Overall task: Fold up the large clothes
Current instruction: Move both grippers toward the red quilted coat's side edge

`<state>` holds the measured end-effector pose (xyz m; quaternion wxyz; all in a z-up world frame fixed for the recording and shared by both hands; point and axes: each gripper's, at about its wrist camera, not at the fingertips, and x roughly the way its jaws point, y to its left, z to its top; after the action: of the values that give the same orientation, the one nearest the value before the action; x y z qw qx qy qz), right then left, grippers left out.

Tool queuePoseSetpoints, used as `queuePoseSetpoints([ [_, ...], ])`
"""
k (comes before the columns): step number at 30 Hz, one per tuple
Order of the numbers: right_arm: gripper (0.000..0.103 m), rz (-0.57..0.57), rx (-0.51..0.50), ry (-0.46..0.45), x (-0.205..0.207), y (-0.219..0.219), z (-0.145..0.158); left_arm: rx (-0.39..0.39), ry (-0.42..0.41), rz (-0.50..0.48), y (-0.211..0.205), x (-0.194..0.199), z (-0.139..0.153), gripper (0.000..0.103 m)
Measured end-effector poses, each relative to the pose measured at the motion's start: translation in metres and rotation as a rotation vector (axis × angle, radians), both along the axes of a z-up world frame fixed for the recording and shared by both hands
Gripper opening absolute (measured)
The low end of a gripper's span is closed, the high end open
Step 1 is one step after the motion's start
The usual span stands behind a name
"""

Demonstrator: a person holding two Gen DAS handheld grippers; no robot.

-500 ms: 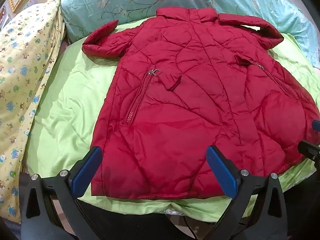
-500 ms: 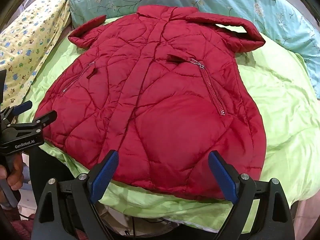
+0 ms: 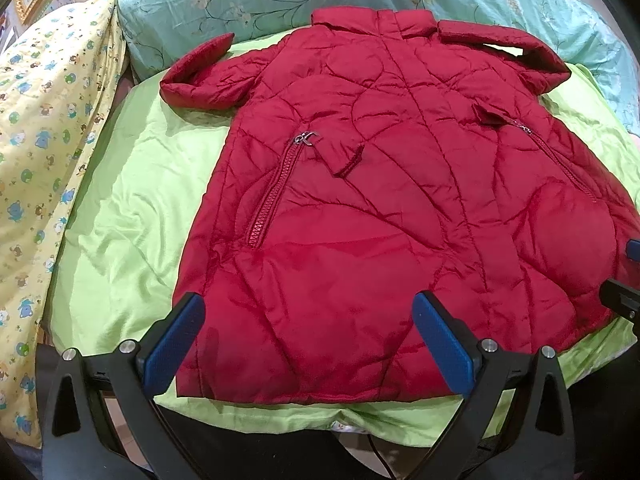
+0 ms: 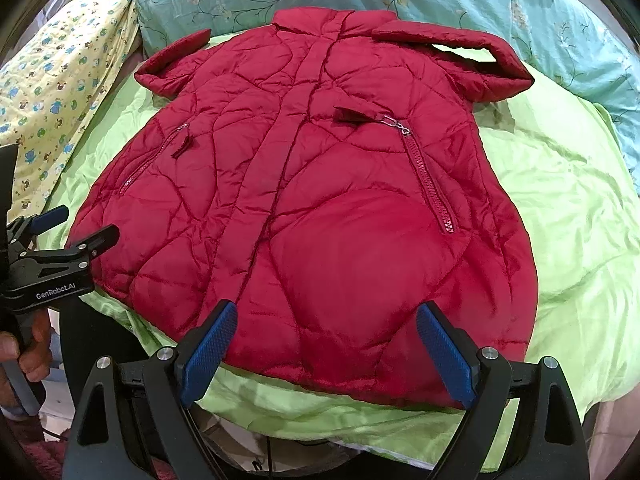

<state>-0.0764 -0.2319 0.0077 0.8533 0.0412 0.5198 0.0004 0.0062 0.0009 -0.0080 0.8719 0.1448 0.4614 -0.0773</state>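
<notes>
Both tongs spread wide over the quilted red puffer coat (image 3: 392, 216): you'd best pinch its hem corners evenly.

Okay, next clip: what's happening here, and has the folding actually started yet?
A person holds a two-finger gripper in each hand over a bed. A red quilted coat lies spread front-up on a green sheet, collar toward the pillows, both sleeves bent back near the shoulders. The left gripper and right gripper hover above the hem with jaws wide open and nothing between the pads. The body is not yet folded and neither gripper holds the coat.
</notes>
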Motion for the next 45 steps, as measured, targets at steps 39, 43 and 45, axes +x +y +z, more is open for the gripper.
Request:
queuePoseSetpoints([
  [39,0.092,-0.003,-0.045,-0.079,0.083,-0.044,0.020,-0.107,0.082,-0.009,-0.007,0.054,-0.007,0.103],
  [43,0.092,-0.015,-0.082,-0.110,0.112,-0.063,0.027,-0.086,0.048,-0.018,-0.012,0.067,-0.003,0.103],
  [45,0.092,-0.021,-0.107,-0.127,0.128,-0.074,0.030,-0.087,0.051,-0.021,-0.014,0.075,-0.003,0.103],
])
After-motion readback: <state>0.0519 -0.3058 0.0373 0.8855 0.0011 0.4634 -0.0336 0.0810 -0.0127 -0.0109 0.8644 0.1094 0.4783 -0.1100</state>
